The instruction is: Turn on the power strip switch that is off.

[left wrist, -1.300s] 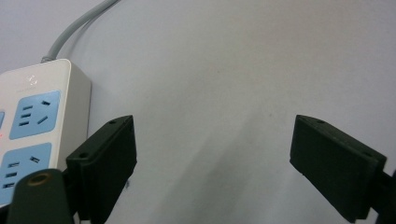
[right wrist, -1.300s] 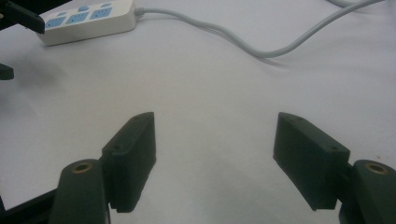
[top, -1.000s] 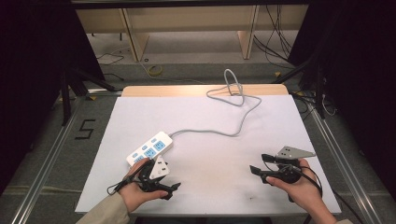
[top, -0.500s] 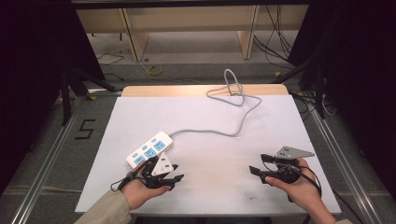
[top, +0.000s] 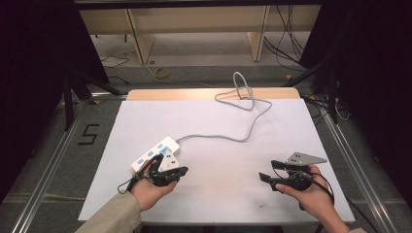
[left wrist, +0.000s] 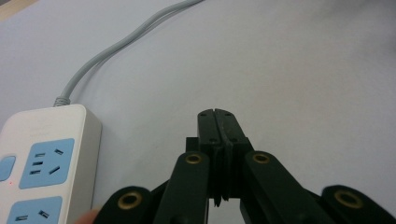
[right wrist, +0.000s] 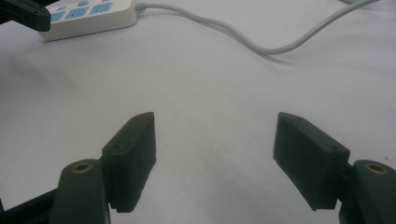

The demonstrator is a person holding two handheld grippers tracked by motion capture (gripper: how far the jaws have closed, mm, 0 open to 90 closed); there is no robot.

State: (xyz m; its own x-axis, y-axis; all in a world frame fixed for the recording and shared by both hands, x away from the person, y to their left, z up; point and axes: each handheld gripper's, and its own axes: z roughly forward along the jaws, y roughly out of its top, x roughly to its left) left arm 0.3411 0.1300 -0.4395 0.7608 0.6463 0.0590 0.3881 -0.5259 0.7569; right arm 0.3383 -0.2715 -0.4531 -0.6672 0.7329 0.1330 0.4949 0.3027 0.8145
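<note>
The white power strip (top: 154,153) lies flat on the white-covered bench (top: 214,145), toward the near left, its long axis running diagonally; its top face carries blue socket panels; in the left gripper view two of these panels and part of a blue button show on the strip (left wrist: 44,163) at the lower left. A grey cable (top: 228,131) leaves the far end of the strip, runs across the bench toward the far edge, and forms a loop (top: 241,94) at the bare wooden strip along that edge; in the right gripper view the cable (right wrist: 243,39) curves across the upper part of the cover.

The left tool (top: 180,171) sits in the person's left hand (top: 148,189), just beside the near end of the power strip, with its grey plate overlapping the strip's near corner from above; whether tool and strip touch cannot be told; in the left gripper view the left tool (left wrist: 218,122) has its two black jaws pressed together with nothing between them, pointing across bare cover to the right of the strip.

The right tool (top: 268,171) sits in the person's right hand (top: 311,196) at the near right of the bench, well apart from the strip; in the right gripper view the right tool (right wrist: 215,140) has its jaws spread wide over bare cover, gripping nothing; the power strip (right wrist: 88,14) shows at the upper left of that view.
</note>
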